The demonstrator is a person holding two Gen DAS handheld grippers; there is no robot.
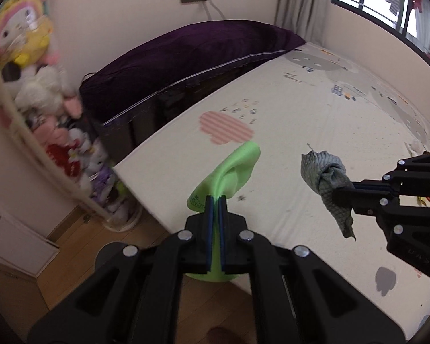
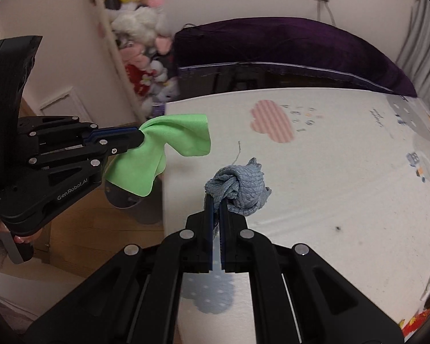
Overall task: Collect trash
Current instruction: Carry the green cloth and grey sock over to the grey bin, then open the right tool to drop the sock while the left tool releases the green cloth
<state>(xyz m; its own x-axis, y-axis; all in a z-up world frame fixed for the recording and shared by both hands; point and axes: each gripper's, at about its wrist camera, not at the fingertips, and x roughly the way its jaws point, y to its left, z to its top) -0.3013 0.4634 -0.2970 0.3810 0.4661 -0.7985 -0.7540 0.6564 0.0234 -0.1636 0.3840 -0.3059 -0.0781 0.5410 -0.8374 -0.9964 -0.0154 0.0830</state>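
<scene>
My left gripper (image 1: 216, 200) is shut on a bright green cloth (image 1: 232, 169) and holds it in the air over the near edge of the bed. It also shows at the left of the right wrist view (image 2: 142, 138), with the green cloth (image 2: 172, 149) hanging from it. My right gripper (image 2: 216, 197) is shut on a crumpled grey-blue cloth (image 2: 243, 186) above the mattress. In the left wrist view the right gripper (image 1: 336, 193) holds the grey cloth (image 1: 324, 177) at the right.
The bed has a cream printed sheet (image 1: 315, 109) and a dark purple pillow (image 1: 186, 57) at its head. A rack of plush toys (image 1: 51, 109) stands to the left on the wooden floor (image 1: 80, 246). A dark round bin (image 2: 123, 197) sits on the floor below the green cloth.
</scene>
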